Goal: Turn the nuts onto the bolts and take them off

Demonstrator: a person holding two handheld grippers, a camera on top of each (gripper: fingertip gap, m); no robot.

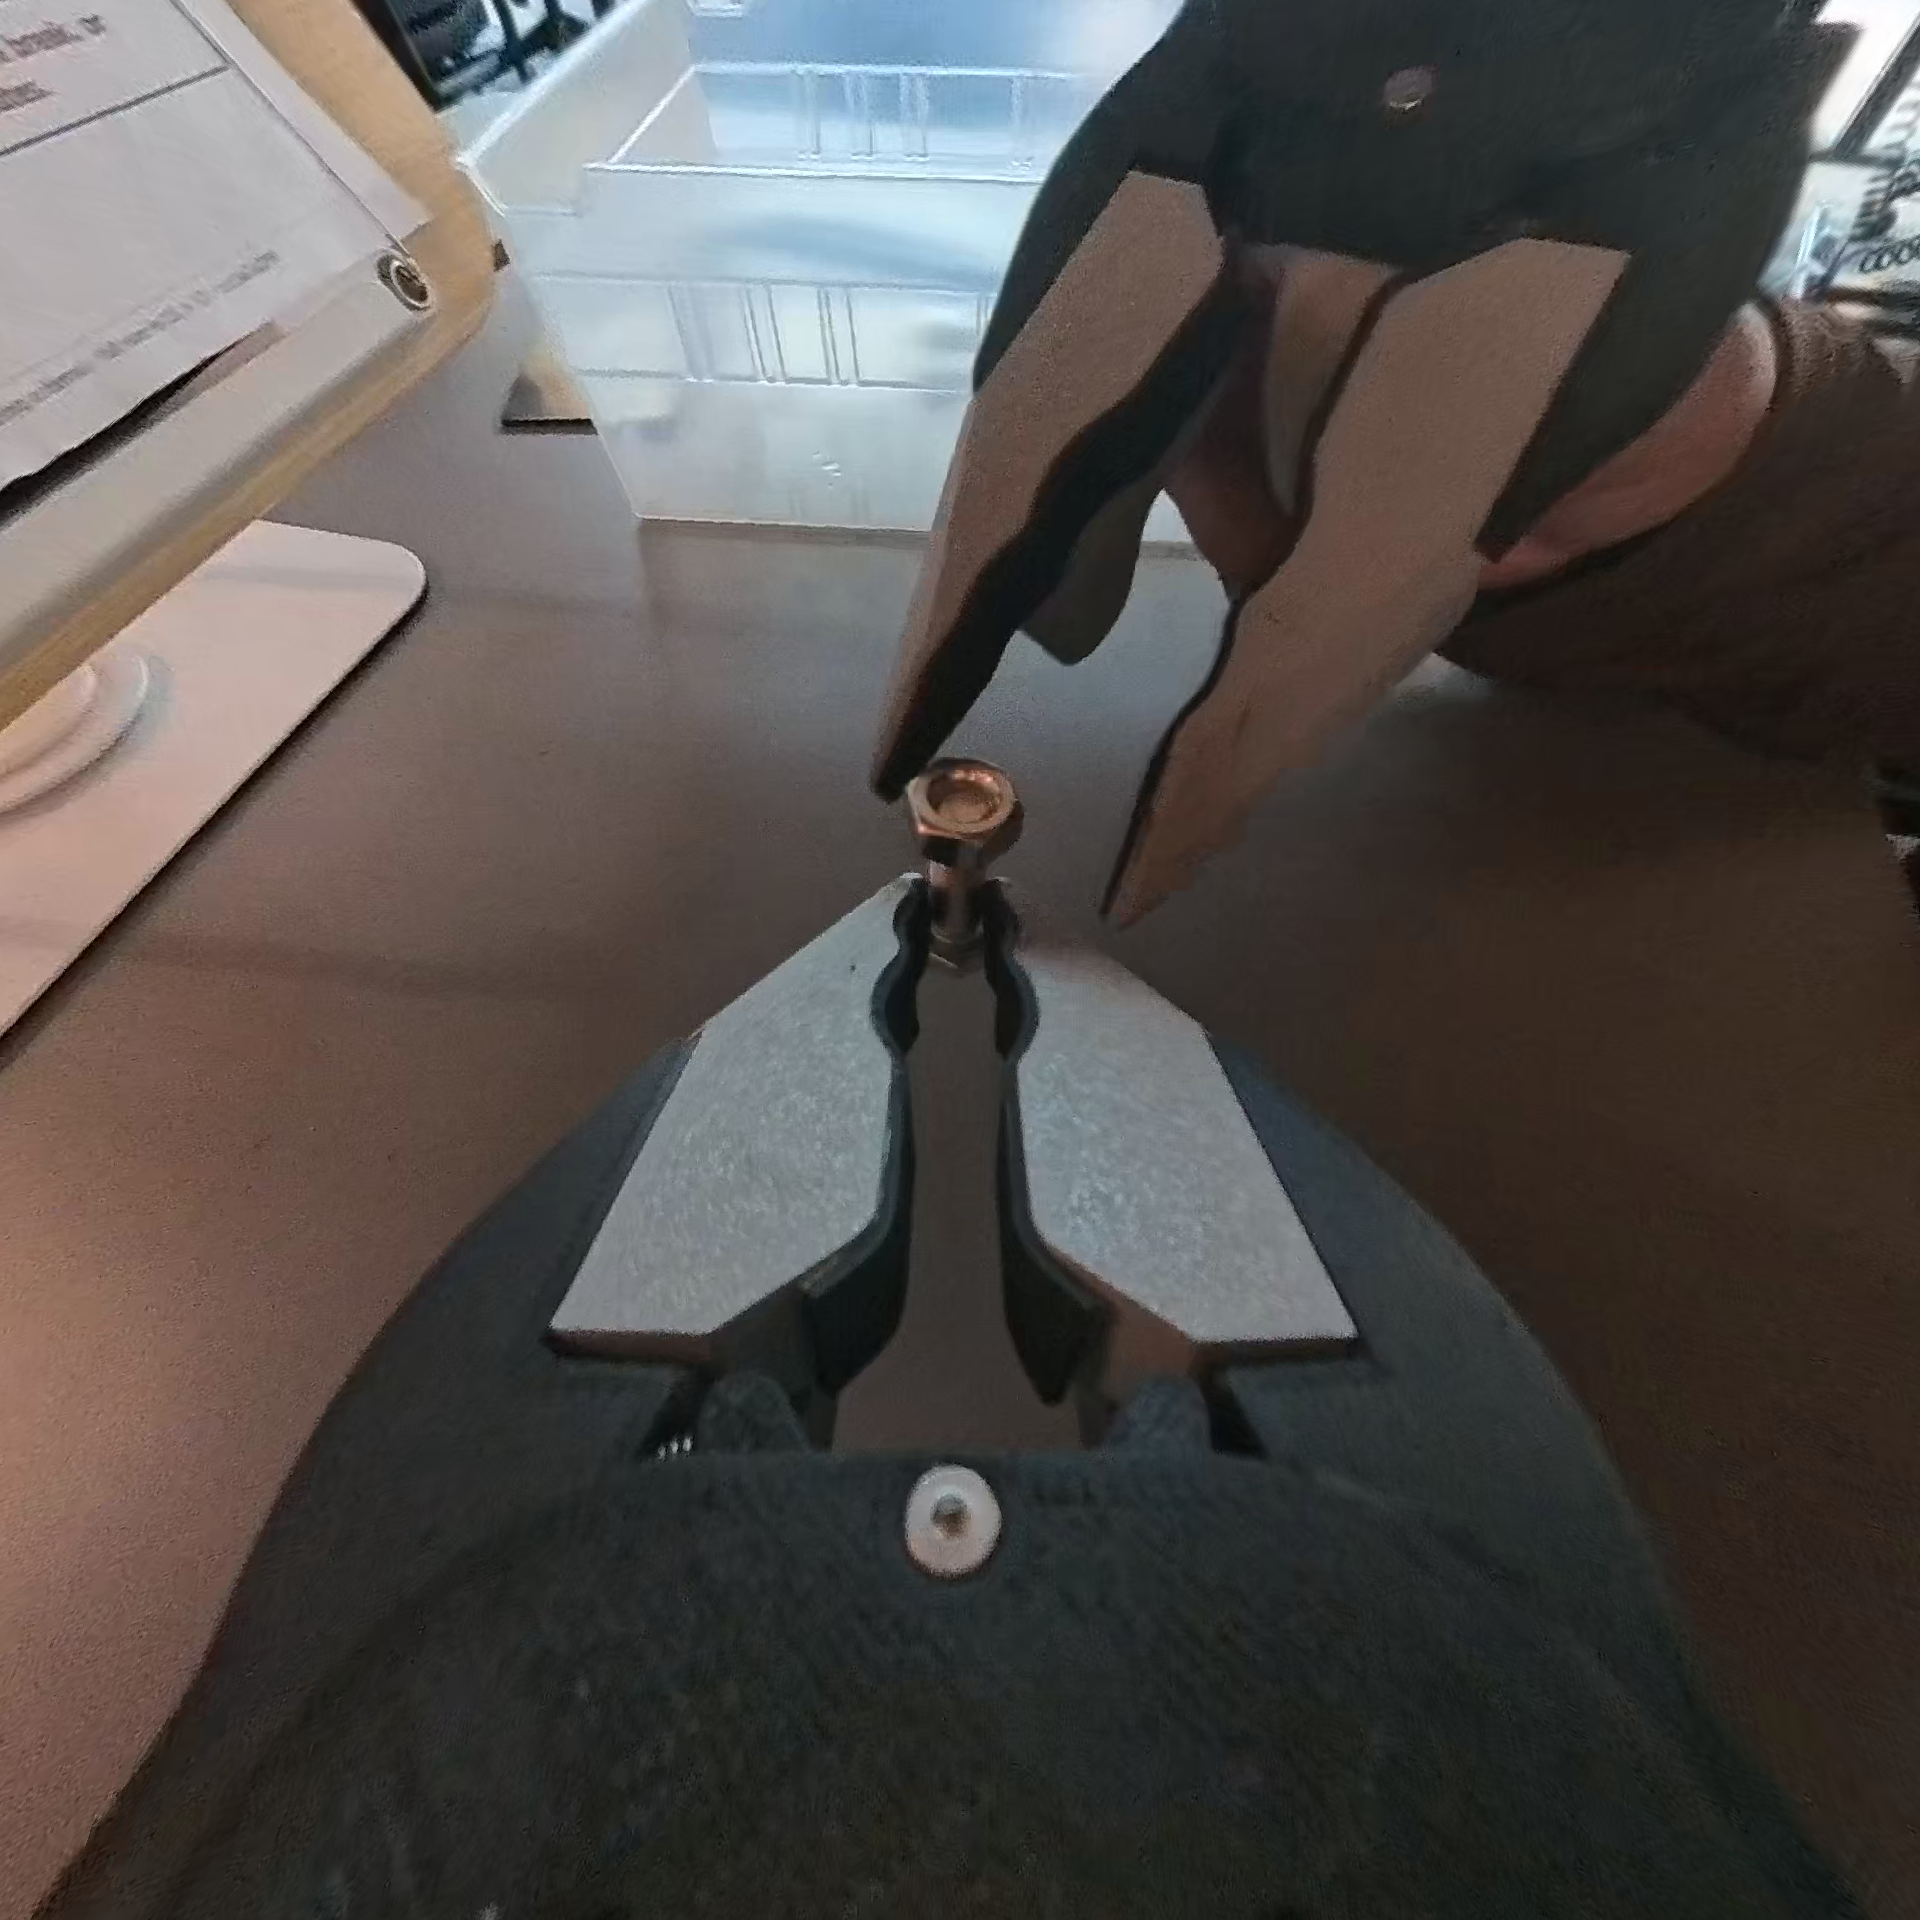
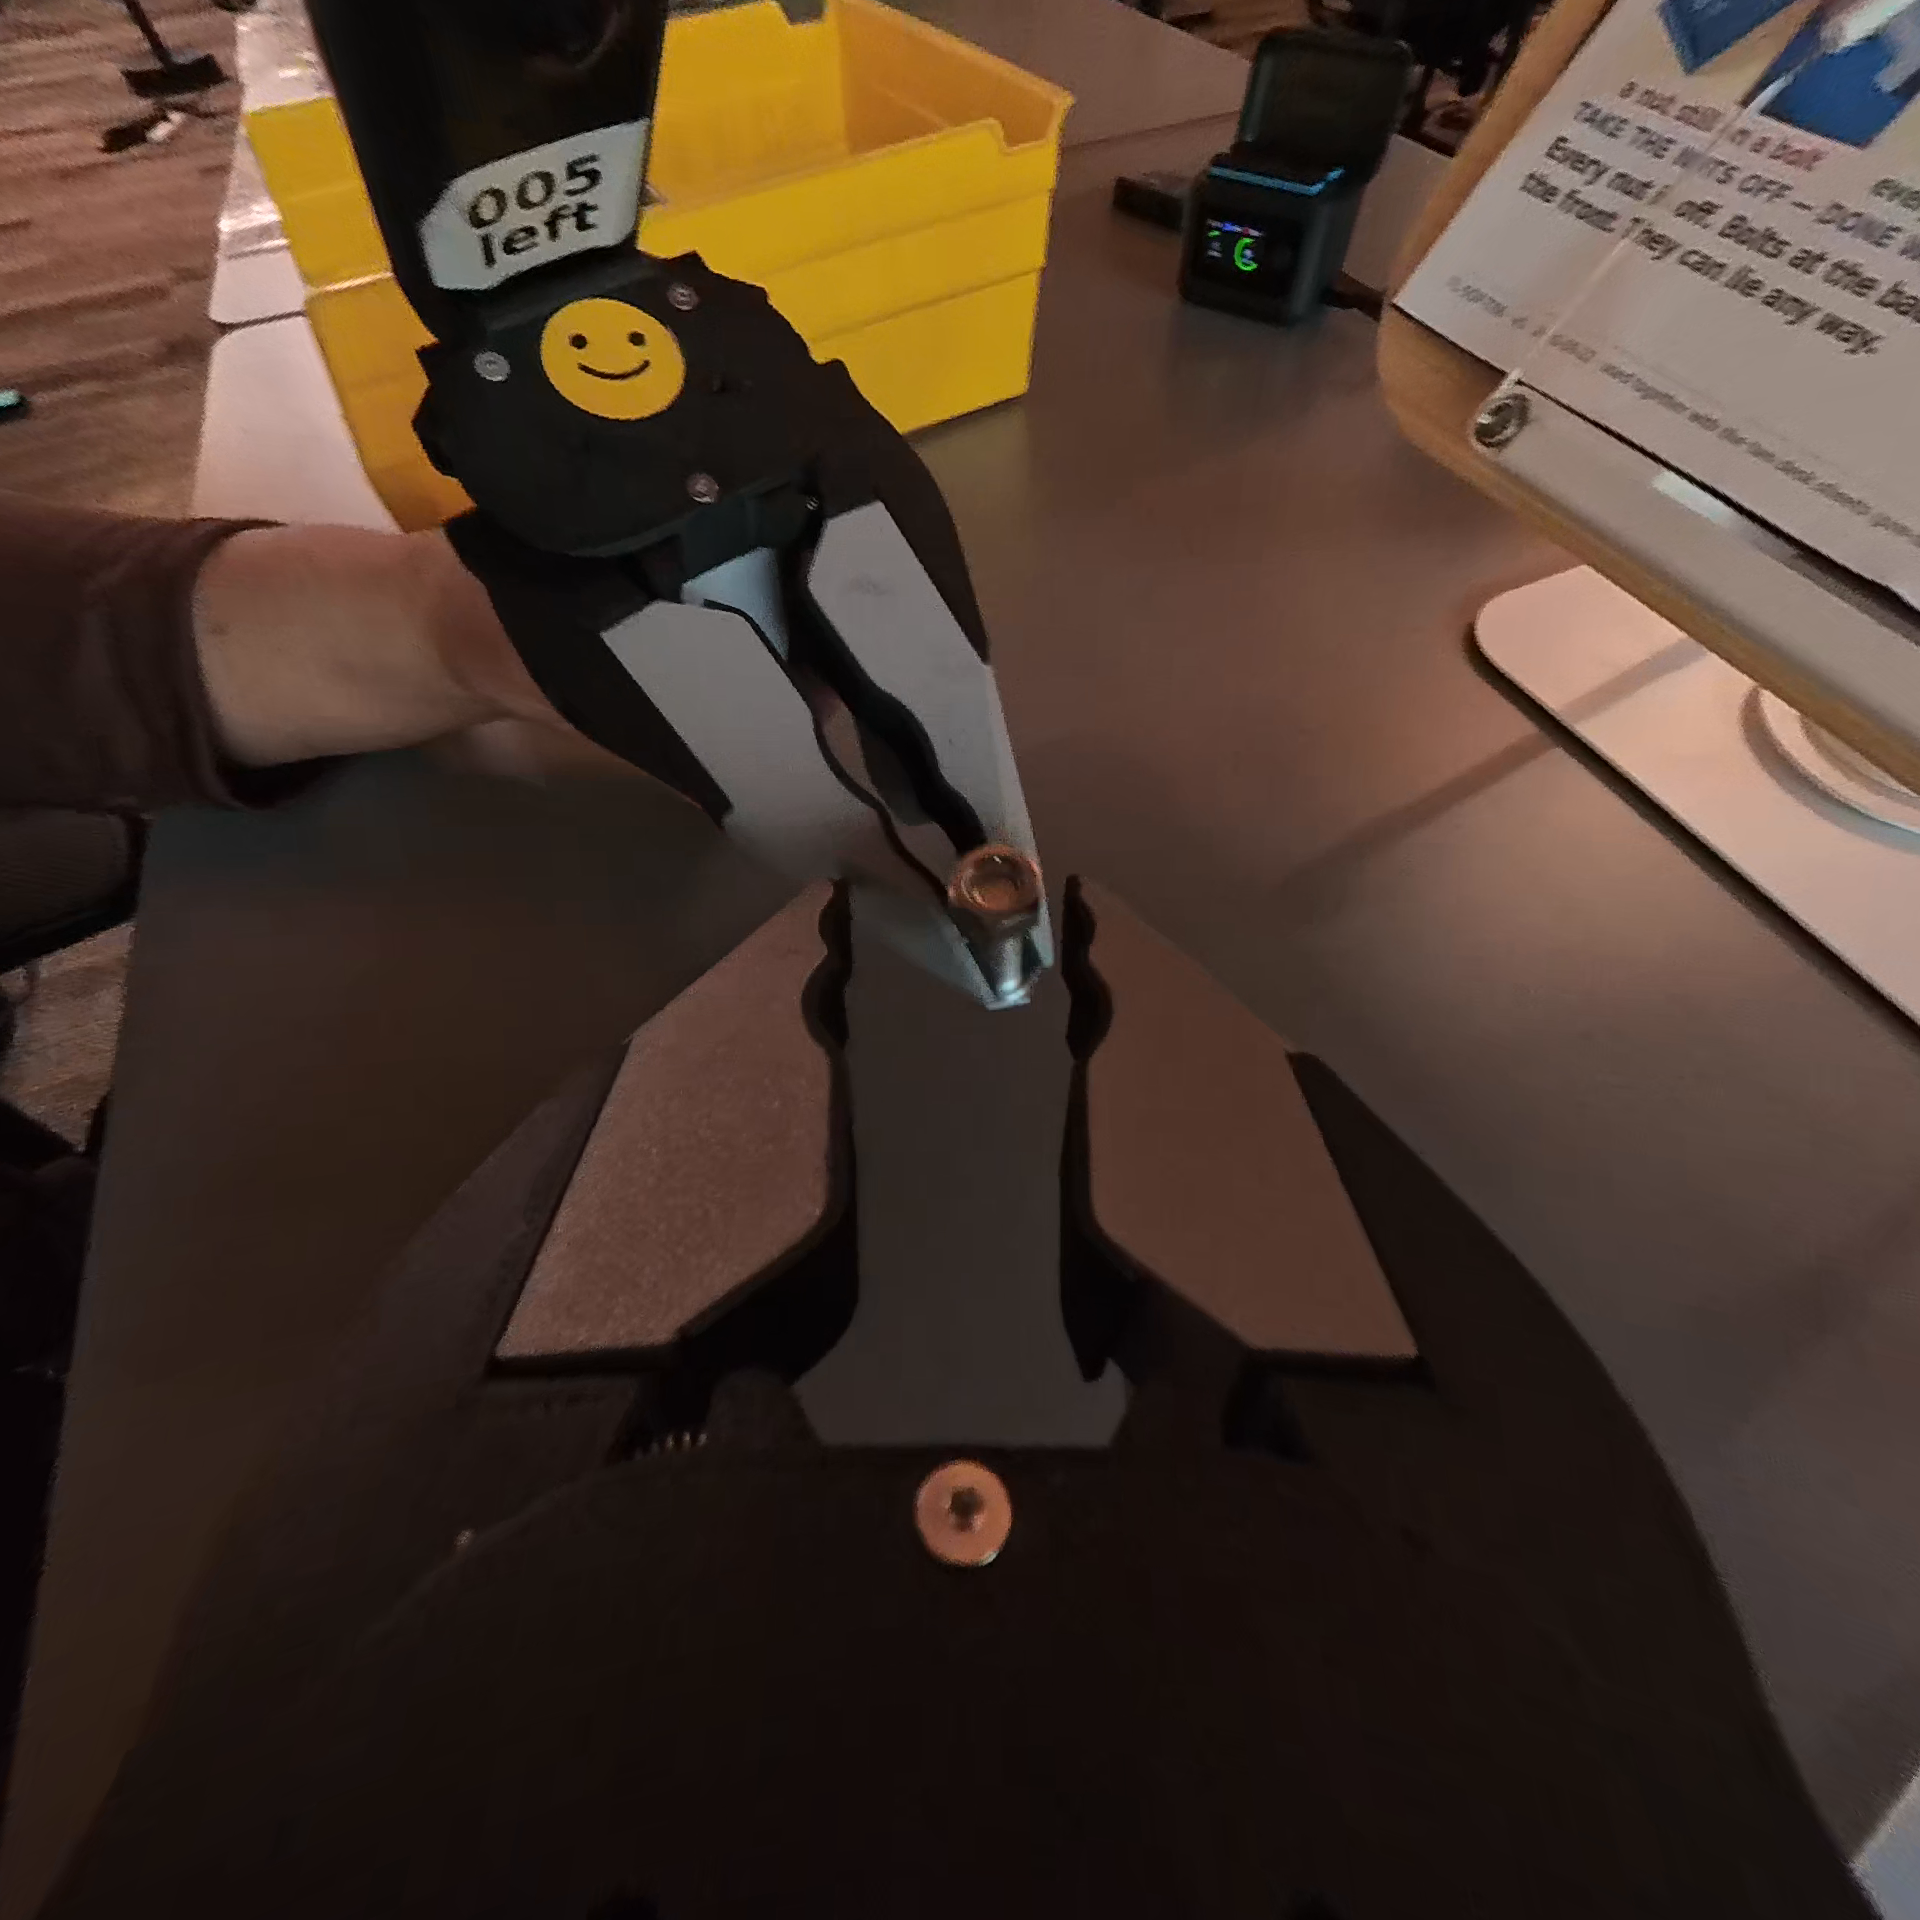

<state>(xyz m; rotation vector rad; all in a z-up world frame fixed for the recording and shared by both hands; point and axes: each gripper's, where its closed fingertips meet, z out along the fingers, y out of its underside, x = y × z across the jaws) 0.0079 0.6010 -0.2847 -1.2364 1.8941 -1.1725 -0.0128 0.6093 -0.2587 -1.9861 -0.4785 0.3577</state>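
A metal bolt (image 1: 943, 896) stands upright above the dark table, with a copper-toned nut (image 1: 964, 805) on its top end. My left gripper (image 1: 954, 914) is shut on the bolt's lower part, near its head. My right gripper (image 1: 1013, 844) comes in from the upper right, open, with its jaws on either side of the nut; one fingertip (image 1: 896, 774) is right at the nut's left side. In the right wrist view the nut (image 2: 992, 890) sits between my open right gripper's (image 2: 956, 899) tips, and the left gripper (image 2: 1013, 987) clamps the bolt (image 2: 1013, 971) from the upper left.
A clear plastic bin (image 1: 810, 312) stands behind the bolt, and a yellow bin (image 2: 862, 208) sits at the back of the table. A sheet on a wooden stand (image 2: 1683, 260) with a white base (image 2: 1621, 665) is at the side. A small black device (image 2: 1262, 234) stands nearby. Hands (image 2: 343, 644) hold both grippers. The grippers are tip to tip, or close to it.
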